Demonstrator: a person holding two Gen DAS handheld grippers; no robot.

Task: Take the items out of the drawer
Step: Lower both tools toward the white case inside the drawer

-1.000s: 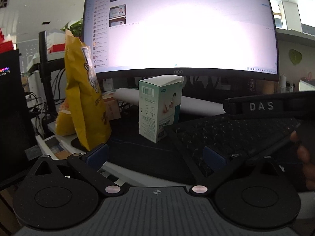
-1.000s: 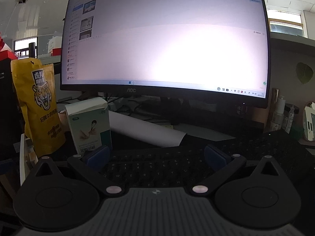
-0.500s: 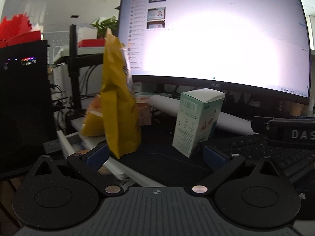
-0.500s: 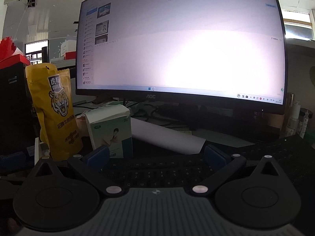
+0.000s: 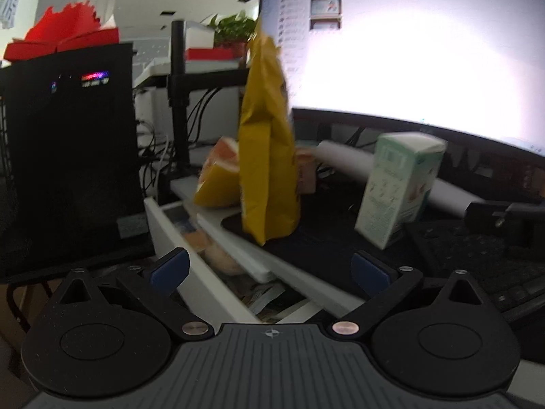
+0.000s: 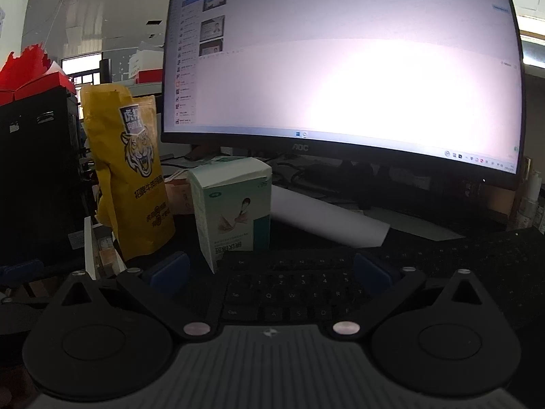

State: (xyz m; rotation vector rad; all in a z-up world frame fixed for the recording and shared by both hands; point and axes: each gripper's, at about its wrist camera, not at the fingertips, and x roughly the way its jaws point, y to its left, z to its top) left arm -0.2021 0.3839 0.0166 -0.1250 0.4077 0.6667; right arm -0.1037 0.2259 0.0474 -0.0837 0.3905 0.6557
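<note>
A white drawer (image 5: 211,272) stands pulled out under the desk edge, with several blurred items inside, among them a pale round one (image 5: 221,259). My left gripper (image 5: 269,267) is open and empty, hovering just above the drawer's opening. On the desk stand a yellow tiger-print pouch (image 5: 269,156) and a white-and-green carton (image 5: 398,184); both also show in the right wrist view, the pouch (image 6: 133,177) and the carton (image 6: 231,204). My right gripper (image 6: 269,267) is open and empty over the black keyboard (image 6: 299,289). The drawer's white edge (image 6: 89,248) shows at far left.
A large lit monitor (image 6: 340,68) fills the back. A black computer tower (image 5: 68,153) stands left of the drawer. A white paper roll (image 6: 323,218) lies behind the carton. A yellow-orange bag (image 5: 218,180) sits behind the pouch. The other gripper's body (image 5: 504,214) is at right.
My left gripper has swung left and down, from facing the carton and keyboard to over the open drawer. My right gripper has shifted slightly left and back; the pouch and carton look nearer the centre.
</note>
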